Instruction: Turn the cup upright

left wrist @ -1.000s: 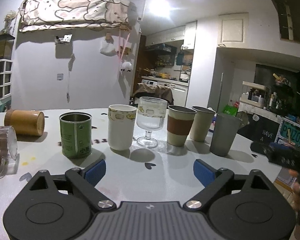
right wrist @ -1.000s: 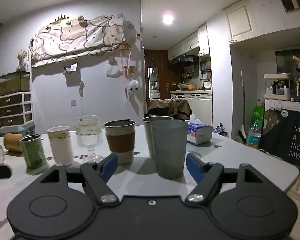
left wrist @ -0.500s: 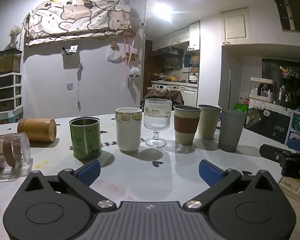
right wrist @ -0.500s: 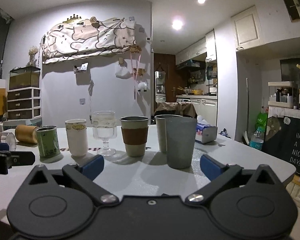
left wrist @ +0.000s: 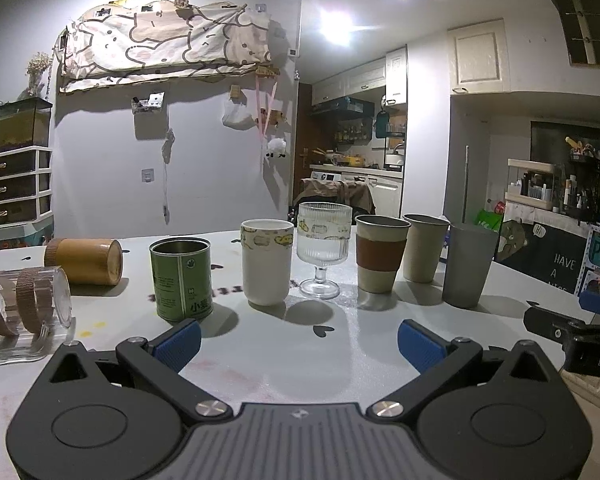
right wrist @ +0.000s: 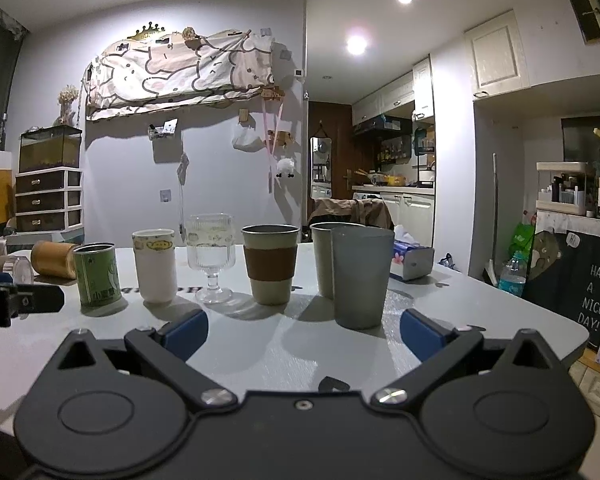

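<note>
Left gripper point(left wrist: 298, 344) is wide open w/ nothing in it, low over the white table point(left wrist: 284, 360), well back from the cups. Right gripper point(right wrist: 302, 330) is wide open too, nothing held, also back from the row.

Six cups stand in a row, mouths up. From the left view, L to R: green tin point(left wrist: 181, 278), white cup point(left wrist: 267, 266) w/ a yellow picture band, ribbed glass goblet point(left wrist: 323, 252), cup w/ brown sleeve point(left wrist: 380, 259), beige cup point(left wrist: 424, 253), grey cup point(left wrist: 468, 265). Grey cup is nearest the right gripper & partly hides the beige one in the right view.

Two cups lie on their sides at the far left end. Brown bamboo cup point(left wrist: 85, 261) lies behind & left of the green tin, flat end facing the tin. Clear cup point(left wrist: 26, 302) w/ brown bands lies nearer the table edge, on a clear stand, just beside the left gripper's left finger. Both are apart from the grippers.

Right view shows the same row, plus a tissue box point(right wrist: 412, 262) behind the grey cup. Part of the left gripper's black body shows at the left edge there; part of the right one shows at the right edge of the left view.
</note>
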Tool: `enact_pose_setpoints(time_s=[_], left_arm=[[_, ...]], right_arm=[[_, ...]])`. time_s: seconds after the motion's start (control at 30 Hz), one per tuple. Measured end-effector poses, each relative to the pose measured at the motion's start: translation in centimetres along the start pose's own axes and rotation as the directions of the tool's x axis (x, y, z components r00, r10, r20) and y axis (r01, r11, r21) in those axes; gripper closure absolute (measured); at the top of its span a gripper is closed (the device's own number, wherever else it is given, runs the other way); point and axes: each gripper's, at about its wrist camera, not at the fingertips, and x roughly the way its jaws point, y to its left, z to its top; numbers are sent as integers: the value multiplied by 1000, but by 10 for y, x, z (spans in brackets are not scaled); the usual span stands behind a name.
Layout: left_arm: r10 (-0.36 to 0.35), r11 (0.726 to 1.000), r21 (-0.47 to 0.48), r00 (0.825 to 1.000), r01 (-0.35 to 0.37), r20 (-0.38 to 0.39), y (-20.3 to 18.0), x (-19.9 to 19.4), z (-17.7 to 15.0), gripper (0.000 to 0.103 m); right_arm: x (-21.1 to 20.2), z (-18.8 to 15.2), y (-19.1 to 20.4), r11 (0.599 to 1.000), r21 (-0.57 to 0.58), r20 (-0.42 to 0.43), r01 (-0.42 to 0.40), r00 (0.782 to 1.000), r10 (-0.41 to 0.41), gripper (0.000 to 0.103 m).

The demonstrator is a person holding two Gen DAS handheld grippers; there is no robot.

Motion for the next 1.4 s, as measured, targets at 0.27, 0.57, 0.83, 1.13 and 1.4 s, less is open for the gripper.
enact_pose_setpoints(time_s=[0.27,0.57,0.83,1.13,1.4], left_arm=[[-1,1000,0,1000,1,-2,0,0,0,0],[2,1000,-2,1000,-2,-1,0,0,0,0],[2,1000,0,1000,-2,0,0,0,0,0],[2,1000,1,1000,-2,1,-2,1,-1,0],[2,1000,1,1000,-2,0,-2,1,-1,0]], right_arm=[[1,-2,0,1000,0,-4,5,1000,-5,0],[2,-4,-3,1000,5,-4,12,1000,-12,0],[2,-4,-3,1000,5,-4,12,1000,-12,0],[3,-5,-3,1000,4,-5,11,1000,-11,0],[2,-4,-3,1000,5,-5,11,1000,-11,0]])
